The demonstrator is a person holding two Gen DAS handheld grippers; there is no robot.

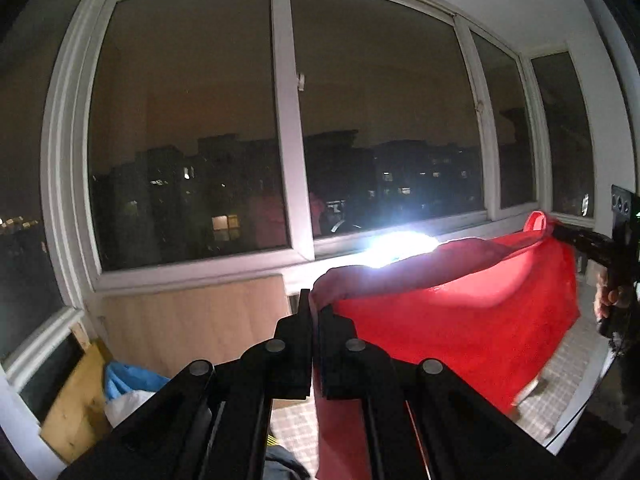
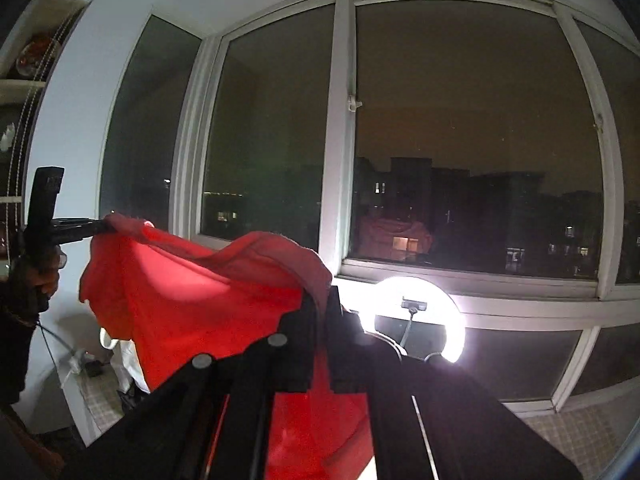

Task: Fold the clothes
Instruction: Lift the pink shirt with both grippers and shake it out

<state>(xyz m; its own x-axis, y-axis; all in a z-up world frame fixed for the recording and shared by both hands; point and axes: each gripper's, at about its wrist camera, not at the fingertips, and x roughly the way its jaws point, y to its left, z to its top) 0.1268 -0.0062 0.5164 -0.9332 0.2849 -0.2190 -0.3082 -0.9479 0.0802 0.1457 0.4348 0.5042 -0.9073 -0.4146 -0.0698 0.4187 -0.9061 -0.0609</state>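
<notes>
left gripper [image 1: 316, 312] and right gripper [image 2: 322, 300] each pinch a top corner of the red garment [image 1: 452, 312], which hangs spread between them in the air, window [image 1: 192, 120] beyond its far edge.

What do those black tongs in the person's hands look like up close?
Both are matte black. The left tongs have two flat, blocky fingers on angular linkage bars studded with round grey pivot pins. The right tongs are built the same. Seen from across, each has an upright black handle; the hand gripping one wears a dark sleeve, with a thin cable hanging below.
</notes>
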